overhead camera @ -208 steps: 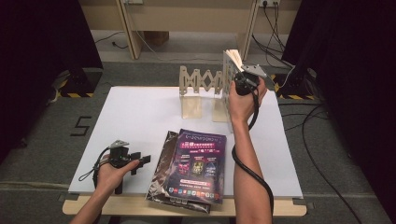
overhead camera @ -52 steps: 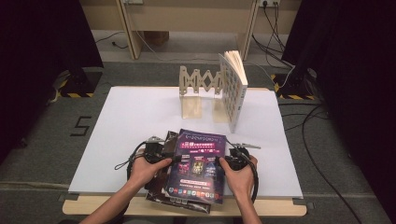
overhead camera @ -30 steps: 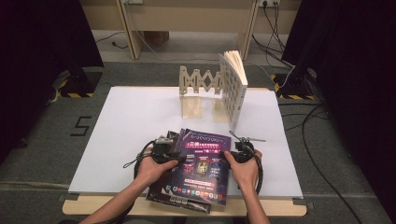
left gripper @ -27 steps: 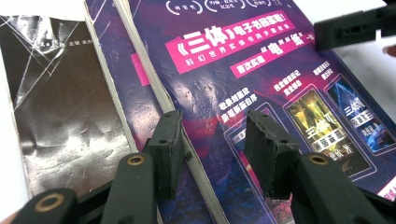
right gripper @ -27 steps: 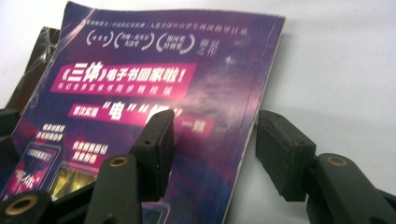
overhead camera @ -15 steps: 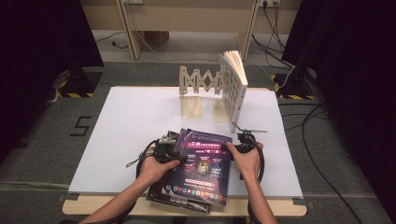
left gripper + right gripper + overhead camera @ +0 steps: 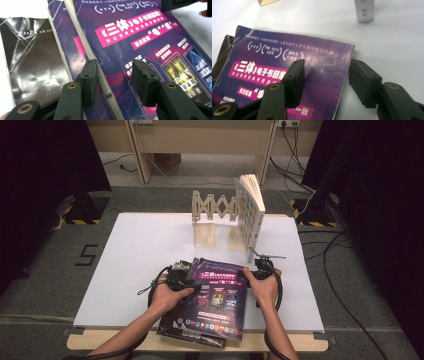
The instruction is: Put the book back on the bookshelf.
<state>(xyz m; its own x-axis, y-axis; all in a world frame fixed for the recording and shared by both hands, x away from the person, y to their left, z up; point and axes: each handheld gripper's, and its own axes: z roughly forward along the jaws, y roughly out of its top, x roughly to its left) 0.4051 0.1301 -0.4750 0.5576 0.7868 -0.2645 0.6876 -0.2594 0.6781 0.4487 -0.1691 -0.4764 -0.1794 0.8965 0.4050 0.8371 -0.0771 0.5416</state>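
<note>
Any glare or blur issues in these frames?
High view: sharp, dark surroundings, table evenly lit. Left gripper view: sheen on the black book, jaws soft up close. Right gripper view: glare washes the purple book near its far edge; white table overexposed.

- The top purple book covers most of the books stacked beneath it; their covers are largely hidden.
- An upright book is cut off by the right gripper view's upper edge.
- Small print on the purple cover is illegible from the high view.
</note>
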